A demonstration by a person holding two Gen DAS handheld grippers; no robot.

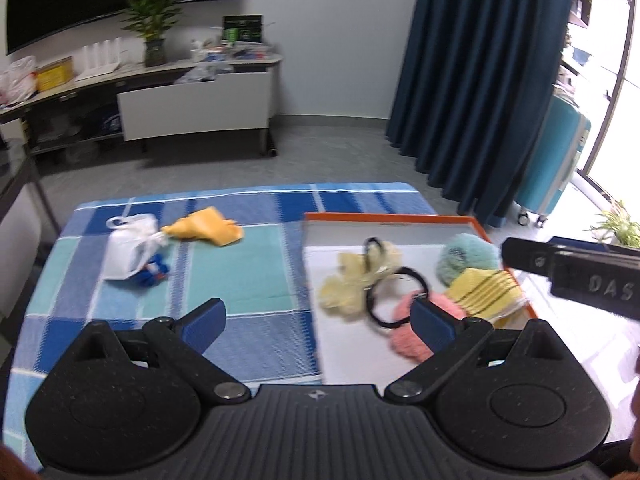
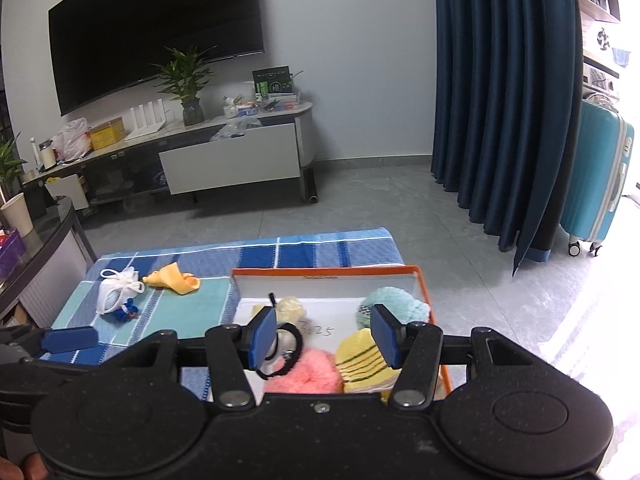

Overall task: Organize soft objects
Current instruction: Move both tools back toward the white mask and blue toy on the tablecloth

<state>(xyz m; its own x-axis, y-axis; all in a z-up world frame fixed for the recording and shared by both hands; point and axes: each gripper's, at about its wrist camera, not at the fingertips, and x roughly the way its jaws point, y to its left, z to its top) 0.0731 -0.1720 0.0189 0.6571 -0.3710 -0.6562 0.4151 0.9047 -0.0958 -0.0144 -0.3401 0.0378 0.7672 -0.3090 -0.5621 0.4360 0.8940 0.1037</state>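
Left wrist view: the left hand-held gripper (image 1: 318,320) stands spread wide with nothing between its pads, over the near edge of the orange-rimmed box (image 1: 476,226) on the checked desk (image 1: 240,276). The box gathers the sorted pieces — cream scrunchie (image 1: 352,280), pink pompom (image 1: 404,338). A white pouch (image 1: 130,250) and yellow cloth (image 1: 208,228) lie outside, likely next.

Right wrist view: the right hand-held gripper (image 2: 324,338) hangs half-spread and empty above the box — only here is handwriting on its floor visible.
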